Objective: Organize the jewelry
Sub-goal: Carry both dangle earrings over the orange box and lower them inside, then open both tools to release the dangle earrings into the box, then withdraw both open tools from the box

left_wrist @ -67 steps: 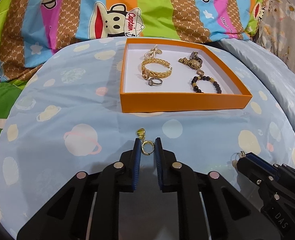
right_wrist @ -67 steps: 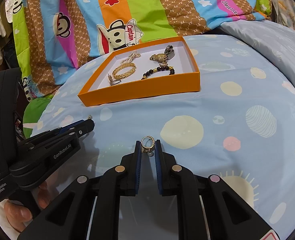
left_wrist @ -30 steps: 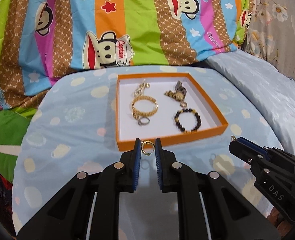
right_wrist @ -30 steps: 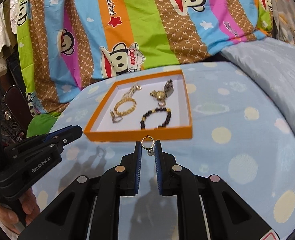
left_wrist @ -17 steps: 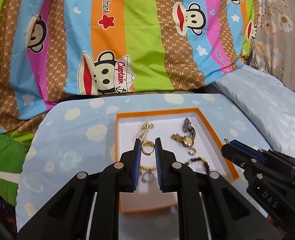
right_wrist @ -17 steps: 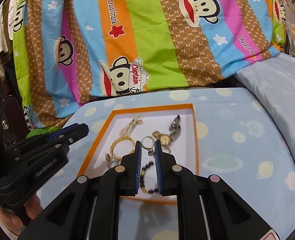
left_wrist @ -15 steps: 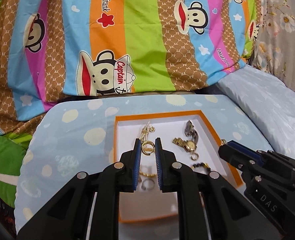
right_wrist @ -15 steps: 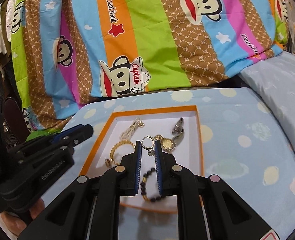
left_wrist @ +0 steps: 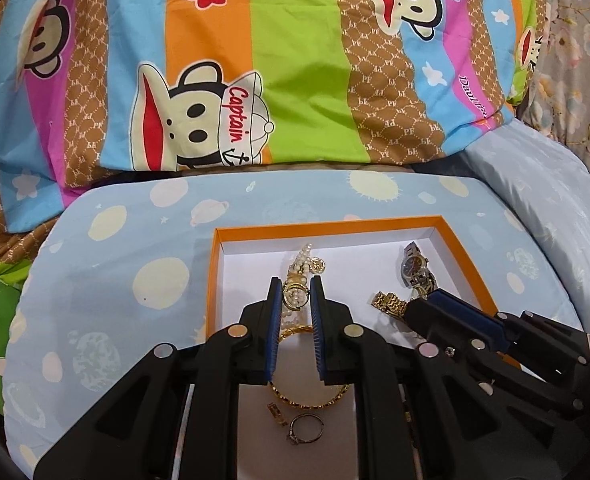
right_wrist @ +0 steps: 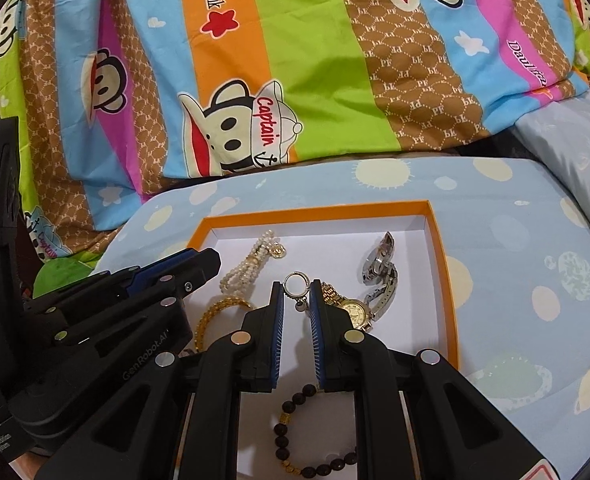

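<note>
Jewelry pieces are clamped in both grippers above the orange box point(left_wrist: 471, 264). Left gripper point(left_wrist: 295, 296): the blue-padded fingers are pressed against a small gold hoop earring point(left_wrist: 295, 294), which sits at the fingertips, over the left half of the box interior. Right gripper point(right_wrist: 297, 294): the fingers are pinched on a second gold hoop earring point(right_wrist: 295, 285), its ring standing above the fingertips and a small dark charm hanging between the pads; it is positioned over the middle of the box.

In the left wrist view, the right gripper enters from the lower right with its tip over the right half of the box. In the right wrist view, the left gripper enters from the left with its tip over the left edge of the box.

Box contents:
- Pearl bracelet point(right_wrist: 251, 264) with a gold disc charm, at the rear left.
- Gold bangle point(left_wrist: 309, 398), directly beneath the left gripper fingers.
- Silver ring point(left_wrist: 306, 434) and a small gold clasp-like piece point(left_wrist: 276, 414), just beside each other at the front left.
- Silver watch point(right_wrist: 379, 264) at the rear right, touching the gold watch point(right_wrist: 355, 310) in front of it.
- Dark bead bracelet point(right_wrist: 295, 436) with gold spacers, at the front under the right gripper.

The box rests on a light blue planet-print cloth point(left_wrist: 115, 304). A striped cartoon-monkey blanket point(left_wrist: 295, 60) lies behind it.
</note>
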A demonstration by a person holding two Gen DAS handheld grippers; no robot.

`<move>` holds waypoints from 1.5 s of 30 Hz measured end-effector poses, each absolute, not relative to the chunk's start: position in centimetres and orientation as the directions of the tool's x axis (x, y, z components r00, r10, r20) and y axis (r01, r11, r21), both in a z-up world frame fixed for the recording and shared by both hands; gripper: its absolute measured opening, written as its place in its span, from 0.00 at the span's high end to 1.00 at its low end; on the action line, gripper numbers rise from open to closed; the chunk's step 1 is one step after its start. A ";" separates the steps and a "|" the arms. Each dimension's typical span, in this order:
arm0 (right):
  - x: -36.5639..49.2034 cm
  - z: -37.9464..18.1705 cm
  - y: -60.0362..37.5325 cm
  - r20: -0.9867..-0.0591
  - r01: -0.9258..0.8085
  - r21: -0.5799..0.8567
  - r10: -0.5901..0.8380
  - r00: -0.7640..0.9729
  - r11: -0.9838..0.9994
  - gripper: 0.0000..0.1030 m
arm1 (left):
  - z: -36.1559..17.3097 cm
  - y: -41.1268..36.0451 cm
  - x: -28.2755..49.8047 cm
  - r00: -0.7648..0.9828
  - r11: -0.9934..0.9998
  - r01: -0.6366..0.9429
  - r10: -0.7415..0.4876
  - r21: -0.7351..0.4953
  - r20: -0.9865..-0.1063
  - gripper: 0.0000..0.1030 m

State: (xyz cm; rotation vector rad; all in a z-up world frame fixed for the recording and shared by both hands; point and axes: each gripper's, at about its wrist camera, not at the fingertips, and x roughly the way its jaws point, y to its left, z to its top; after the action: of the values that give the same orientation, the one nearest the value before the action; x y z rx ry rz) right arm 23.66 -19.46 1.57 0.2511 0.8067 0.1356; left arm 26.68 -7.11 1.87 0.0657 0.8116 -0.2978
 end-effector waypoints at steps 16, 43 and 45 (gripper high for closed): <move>23.9 0.8 -19.6 -0.695 -0.031 0.284 0.229 0.681 0.958 0.86 | 1.0 -7.0 26.9 0.642 0.955 0.286 -0.249 -0.075 -0.725 0.80; 14.8 1.8 -18.8 -0.661 0.077 0.125 0.025 0.750 0.989 0.74 | 2.9 -2.6 18.5 0.707 0.965 0.239 -0.249 -0.107 -0.662 0.67; 14.2 1.6 -18.4 -0.661 0.076 0.107 0.014 0.751 0.991 0.74 | 2.6 -2.7 17.8 0.715 0.968 0.234 -0.232 -0.087 -0.660 0.67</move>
State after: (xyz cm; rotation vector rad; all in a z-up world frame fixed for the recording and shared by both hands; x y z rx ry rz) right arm 14.19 -18.37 1.62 0.1303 0.7216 -0.0342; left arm 17.76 -2.74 2.60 0.0032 0.7300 -0.2582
